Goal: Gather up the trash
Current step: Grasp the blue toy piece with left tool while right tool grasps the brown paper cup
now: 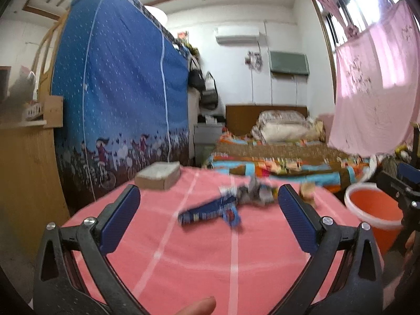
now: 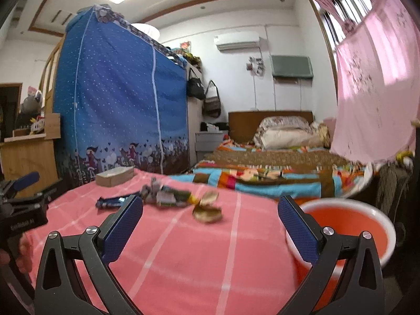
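Trash lies on a pink-clothed table [image 1: 183,262]. A blue wrapper [image 1: 210,211] lies in the middle, a crumpled grey wrapper [image 1: 256,193] behind it, and a gold wrapper [image 1: 308,191] to the right. My left gripper [image 1: 208,204] is open and empty, just short of the blue wrapper. In the right wrist view the blue wrapper [image 2: 113,201], grey wrapper [image 2: 160,193] and gold wrapper [image 2: 207,208] lie ahead to the left. My right gripper [image 2: 210,212] is open and empty. An orange bucket [image 2: 349,225] stands at the table's right edge.
A grey-topped cardboard box [image 1: 158,174] sits at the table's far left. A blue fabric wardrobe [image 1: 120,92] stands behind it. A bed with colourful blankets [image 1: 275,157] lies beyond the table. A pink sheet [image 1: 375,86] hangs at right. The bucket also shows in the left wrist view [image 1: 372,210].
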`<state>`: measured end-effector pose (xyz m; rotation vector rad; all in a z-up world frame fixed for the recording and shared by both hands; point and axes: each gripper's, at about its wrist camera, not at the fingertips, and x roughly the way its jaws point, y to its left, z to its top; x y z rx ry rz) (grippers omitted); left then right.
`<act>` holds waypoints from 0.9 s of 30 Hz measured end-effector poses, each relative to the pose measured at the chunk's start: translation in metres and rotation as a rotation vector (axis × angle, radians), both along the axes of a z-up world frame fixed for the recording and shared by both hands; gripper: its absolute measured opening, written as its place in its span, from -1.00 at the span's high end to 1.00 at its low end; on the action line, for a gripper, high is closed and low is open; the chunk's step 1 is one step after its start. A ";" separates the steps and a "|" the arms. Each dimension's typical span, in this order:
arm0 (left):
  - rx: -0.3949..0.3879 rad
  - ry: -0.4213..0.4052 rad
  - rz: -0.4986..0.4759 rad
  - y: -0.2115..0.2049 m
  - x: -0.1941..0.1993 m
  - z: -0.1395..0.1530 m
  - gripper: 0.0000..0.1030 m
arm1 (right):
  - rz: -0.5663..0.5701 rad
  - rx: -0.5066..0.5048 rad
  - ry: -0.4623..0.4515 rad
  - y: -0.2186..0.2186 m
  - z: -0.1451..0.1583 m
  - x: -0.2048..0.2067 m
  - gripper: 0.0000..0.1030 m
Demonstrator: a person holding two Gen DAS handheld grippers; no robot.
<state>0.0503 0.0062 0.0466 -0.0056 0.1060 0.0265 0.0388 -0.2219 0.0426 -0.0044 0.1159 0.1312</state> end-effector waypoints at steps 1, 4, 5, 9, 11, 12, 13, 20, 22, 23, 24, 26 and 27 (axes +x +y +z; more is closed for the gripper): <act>-0.003 -0.017 0.001 0.000 0.003 0.003 -1.00 | 0.002 -0.015 -0.014 0.003 0.005 0.007 -1.00; -0.006 -0.066 0.003 -0.003 0.018 0.009 -1.00 | 0.010 -0.033 -0.046 0.002 0.012 0.022 -1.00; -0.004 -0.075 0.005 -0.004 0.024 0.010 -1.00 | 0.008 -0.041 -0.057 0.002 0.014 0.031 -1.00; 0.015 -0.046 -0.012 -0.008 0.048 0.004 -1.00 | 0.022 -0.035 -0.028 -0.003 0.014 0.063 -1.00; 0.018 0.013 -0.035 -0.010 0.061 -0.003 -1.00 | 0.037 -0.026 0.004 -0.003 0.011 0.080 -1.00; 0.018 0.046 -0.046 -0.010 0.067 -0.006 -1.00 | 0.040 -0.022 0.024 -0.006 0.009 0.088 -1.00; 0.017 0.080 -0.056 -0.011 0.073 -0.007 -1.00 | 0.041 -0.018 0.048 -0.007 0.008 0.097 -1.00; -0.030 0.304 -0.090 -0.011 0.110 -0.023 -1.00 | 0.037 -0.006 0.334 -0.016 -0.016 0.155 -1.00; -0.050 0.370 -0.107 -0.010 0.119 -0.029 -0.97 | 0.051 0.010 0.403 -0.017 -0.025 0.165 -1.00; -0.062 0.407 -0.118 -0.010 0.124 -0.033 -0.87 | 0.059 0.010 0.434 -0.015 -0.029 0.169 -1.00; -0.073 0.433 -0.129 -0.009 0.127 -0.036 -0.78 | 0.066 0.003 0.453 -0.013 -0.032 0.172 -1.00; -0.094 0.483 -0.153 -0.008 0.133 -0.042 -0.50 | 0.091 -0.021 0.482 -0.006 -0.035 0.175 -0.96; -0.108 0.514 -0.167 -0.009 0.136 -0.045 -0.46 | 0.105 -0.029 0.493 -0.002 -0.036 0.177 -0.89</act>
